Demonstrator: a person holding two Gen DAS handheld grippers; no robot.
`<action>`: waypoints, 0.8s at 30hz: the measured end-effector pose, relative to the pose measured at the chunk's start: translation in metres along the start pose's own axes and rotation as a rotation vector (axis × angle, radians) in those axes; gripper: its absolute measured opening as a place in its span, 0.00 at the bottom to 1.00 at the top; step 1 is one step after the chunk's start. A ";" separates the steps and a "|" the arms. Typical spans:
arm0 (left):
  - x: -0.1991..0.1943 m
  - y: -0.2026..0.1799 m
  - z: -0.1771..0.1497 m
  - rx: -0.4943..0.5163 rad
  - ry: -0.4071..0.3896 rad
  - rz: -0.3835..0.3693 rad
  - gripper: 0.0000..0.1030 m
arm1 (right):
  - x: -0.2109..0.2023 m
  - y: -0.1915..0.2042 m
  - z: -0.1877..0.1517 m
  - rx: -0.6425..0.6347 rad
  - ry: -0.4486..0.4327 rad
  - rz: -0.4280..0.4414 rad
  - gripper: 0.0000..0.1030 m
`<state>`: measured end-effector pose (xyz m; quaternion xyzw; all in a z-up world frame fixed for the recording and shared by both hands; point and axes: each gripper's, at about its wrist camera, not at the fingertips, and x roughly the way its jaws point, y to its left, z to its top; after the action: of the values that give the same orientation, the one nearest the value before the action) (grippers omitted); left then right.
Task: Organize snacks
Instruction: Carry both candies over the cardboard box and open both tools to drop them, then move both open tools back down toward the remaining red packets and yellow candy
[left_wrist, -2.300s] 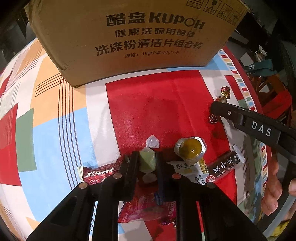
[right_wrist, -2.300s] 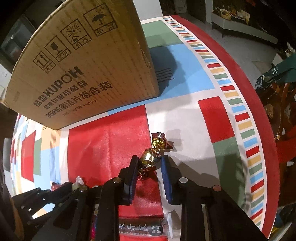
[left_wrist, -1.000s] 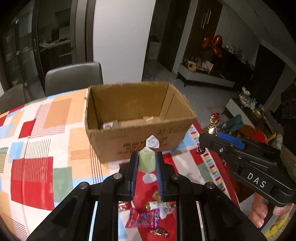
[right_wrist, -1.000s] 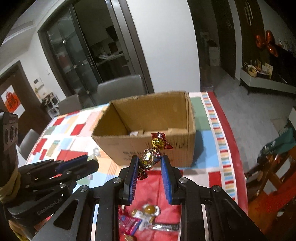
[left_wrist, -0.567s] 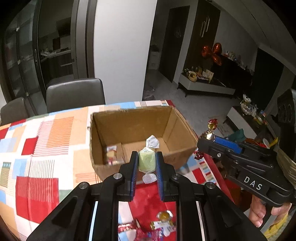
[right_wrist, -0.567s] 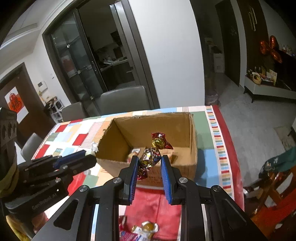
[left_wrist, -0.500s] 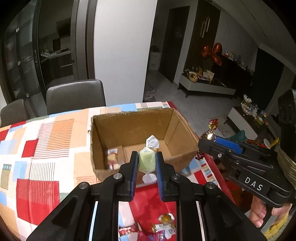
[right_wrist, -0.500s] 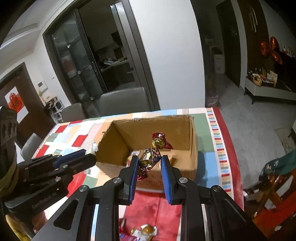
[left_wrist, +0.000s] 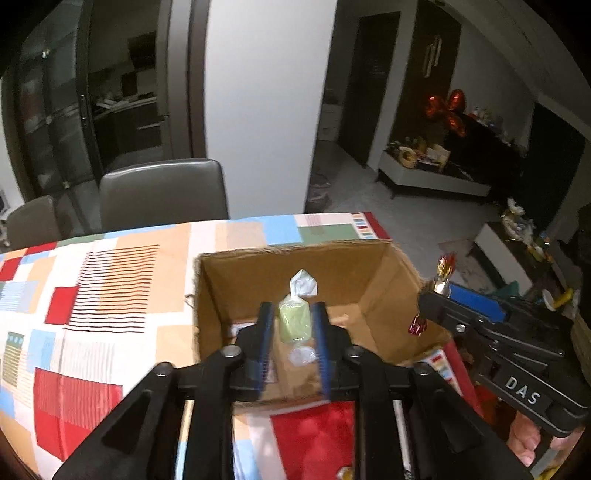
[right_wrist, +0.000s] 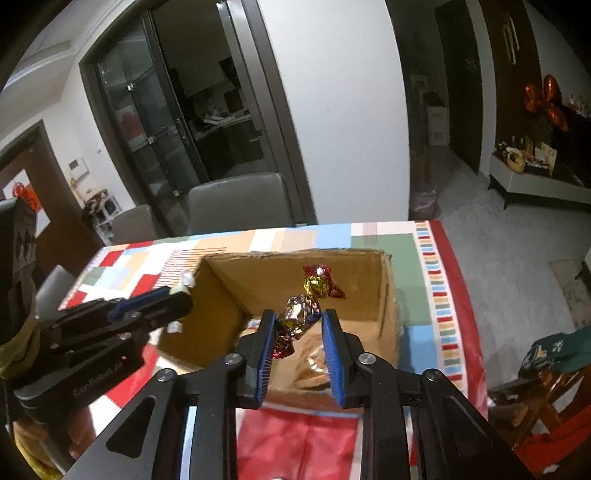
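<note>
An open cardboard box (left_wrist: 369, 280) stands on the patchwork tablecloth (left_wrist: 92, 295). My left gripper (left_wrist: 293, 308) hovers over the box's near wall; its jaws are opening, and a green candy (left_wrist: 294, 325) in clear wrap sits loose between the pads with a thin gap showing. My right gripper (right_wrist: 299, 317) hangs over the same box (right_wrist: 258, 277). Its jaws are opening too, around a gold and red foil candy (right_wrist: 297, 314) with a second one (right_wrist: 317, 284) joined above it. Each gripper shows in the other's view: right gripper (left_wrist: 432, 299), left gripper (right_wrist: 177, 299).
A small packet (left_wrist: 236, 328) lies on the box floor. Grey chairs (left_wrist: 162, 192) stand at the table's far side. The table's right edge (right_wrist: 458, 295) drops to the floor, with a wooden chair (right_wrist: 535, 391) below. A hand (left_wrist: 524, 443) holds the right gripper.
Both grippers have moved forward from in front of the box to over its opening. Both sets of jaws have parted slightly around their candies.
</note>
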<state>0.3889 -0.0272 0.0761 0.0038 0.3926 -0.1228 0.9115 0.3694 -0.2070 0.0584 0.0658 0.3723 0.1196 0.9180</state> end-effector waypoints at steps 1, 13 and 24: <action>-0.001 0.001 0.000 -0.001 -0.004 0.010 0.34 | 0.001 0.000 -0.001 -0.005 0.000 -0.016 0.40; -0.043 -0.002 -0.035 -0.021 -0.024 0.010 0.36 | -0.030 0.008 -0.027 -0.057 0.019 0.014 0.41; -0.079 -0.009 -0.080 0.007 0.000 -0.007 0.38 | -0.053 0.018 -0.070 -0.073 0.076 0.038 0.41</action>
<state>0.2771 -0.0100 0.0778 0.0057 0.3922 -0.1272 0.9110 0.2807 -0.2020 0.0473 0.0345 0.4009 0.1530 0.9026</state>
